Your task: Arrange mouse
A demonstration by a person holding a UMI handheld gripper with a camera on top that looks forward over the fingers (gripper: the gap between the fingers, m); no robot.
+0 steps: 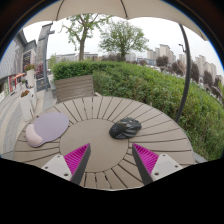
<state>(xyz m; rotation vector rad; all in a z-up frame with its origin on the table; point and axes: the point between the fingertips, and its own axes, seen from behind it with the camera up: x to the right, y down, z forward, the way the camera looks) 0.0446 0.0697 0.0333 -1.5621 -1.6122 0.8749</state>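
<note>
Outdoors on a terrace: hedge [150,85] behind, trees [122,38] and towers beyond, umbrella pole [187,65] rising at the right. Round slatted table [100,135] below, chair [75,87] tucked at its far edge.

Mouse [125,127] lying dark on bare slats, just ahead of the right finger and slightly inward, apart from both pads. Round grey mat [50,125] sitting well to the left, near the table's rim, with a small pale pink object [34,136] touching or overlapping its near-left edge; identity unclear.

Gripper [110,160] hovering low over the near slats, fingers spread wide, holding nothing, pink pads [76,157] facing inward across an empty gap.

Probably an approach stage: spread wide so as to straddle the mouse, though not yet centred on it. Mat likely the intended home, being the one prepared spot on the table. Next move calling for a shift rightward and forward before closing. Rounded, smooth shell liable to slip if pinched off-centre.
</note>
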